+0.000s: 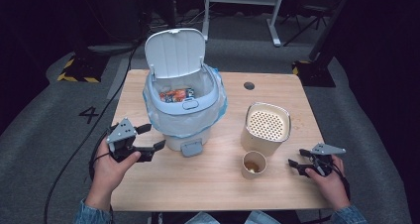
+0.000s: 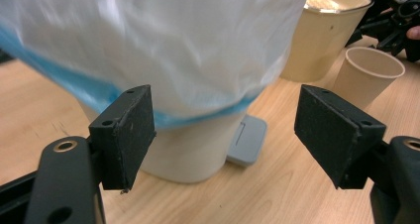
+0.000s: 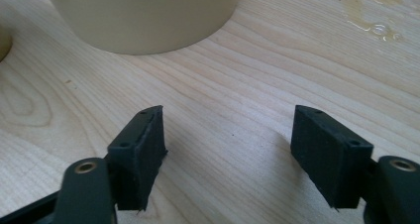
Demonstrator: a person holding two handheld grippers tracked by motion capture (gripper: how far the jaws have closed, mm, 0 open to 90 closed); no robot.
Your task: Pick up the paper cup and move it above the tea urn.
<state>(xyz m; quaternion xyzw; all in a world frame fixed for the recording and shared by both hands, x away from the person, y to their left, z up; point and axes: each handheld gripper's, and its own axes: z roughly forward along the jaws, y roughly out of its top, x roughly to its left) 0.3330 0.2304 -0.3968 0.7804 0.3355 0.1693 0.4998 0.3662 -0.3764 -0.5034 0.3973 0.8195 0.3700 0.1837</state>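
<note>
high view: wooden table (image 1: 208, 184), small white bin (image 1: 183, 105) at the back left with its lid (image 1: 175, 52) flipped up, white-and-blue liner bag (image 1: 218, 102) folded over the rim, colourful wrappers (image 1: 176, 94) inside. grey pedal (image 1: 191, 147) at the bin's front foot. left gripper (image 1: 147, 139) sits just left of the bin's base, jaws apart, nothing between them — hand wrapped round its body. right of the bin stands a beige canister (image 1: 266, 127) with a perforated top, and touching or just in front of it a paper cup (image 1: 254, 164) with brown liquid. right gripper (image 1: 293, 165) is near the table's right edge, low over the wood, jaws apart and empty, pointing toward the cup but apart from it.

left gripper view: pads (image 2: 126, 135) stand wide, bin base (image 2: 193, 149) and blurred bag (image 2: 163, 45) right ahead, blocking most of the table; pedal (image 2: 246, 140) between the jaws' line, canister (image 2: 324, 35) and cup (image 2: 369, 73) off to the right, other gripper (image 2: 396, 30) behind them.

right gripper view: pads (image 3: 141, 152) apart over bare wood, canister's base (image 3: 143, 16) ahead, small wet spill (image 3: 371, 16) at upper right.
</note>
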